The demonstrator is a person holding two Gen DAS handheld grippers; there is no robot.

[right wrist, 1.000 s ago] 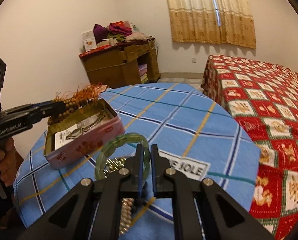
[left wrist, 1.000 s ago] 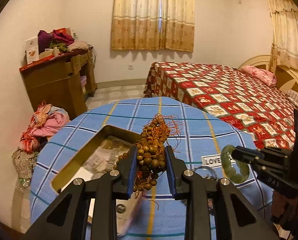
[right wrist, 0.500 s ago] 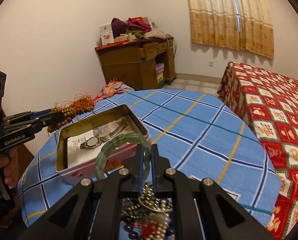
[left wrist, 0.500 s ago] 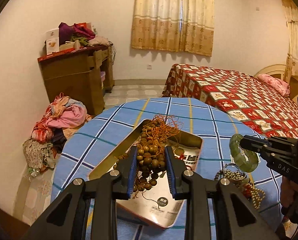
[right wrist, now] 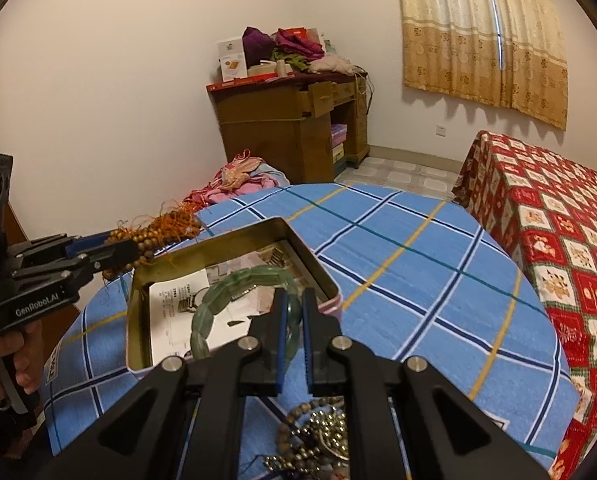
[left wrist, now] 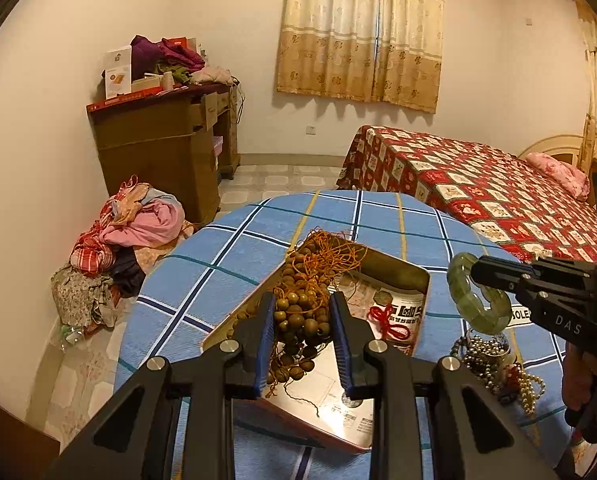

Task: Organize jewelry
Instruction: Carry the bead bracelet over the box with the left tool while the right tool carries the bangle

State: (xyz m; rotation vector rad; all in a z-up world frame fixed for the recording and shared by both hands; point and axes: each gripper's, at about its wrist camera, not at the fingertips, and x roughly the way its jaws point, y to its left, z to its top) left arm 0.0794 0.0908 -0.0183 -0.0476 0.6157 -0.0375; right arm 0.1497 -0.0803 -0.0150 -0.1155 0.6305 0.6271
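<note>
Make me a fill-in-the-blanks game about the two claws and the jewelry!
1. The left claw grips a bunch of brown wooden ____ on orange string.
2. The right claw pinches a pale ____ stone bangle.
3. Both pieces hang above the open rectangular metal ____.
4. The tin sits on a blue checked ____.

Missing words: beads; green; tin; tablecloth

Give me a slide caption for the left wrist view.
Left hand-held gripper holds wooden beads over the open tin; right hand-held gripper holds a green bangle.
</note>
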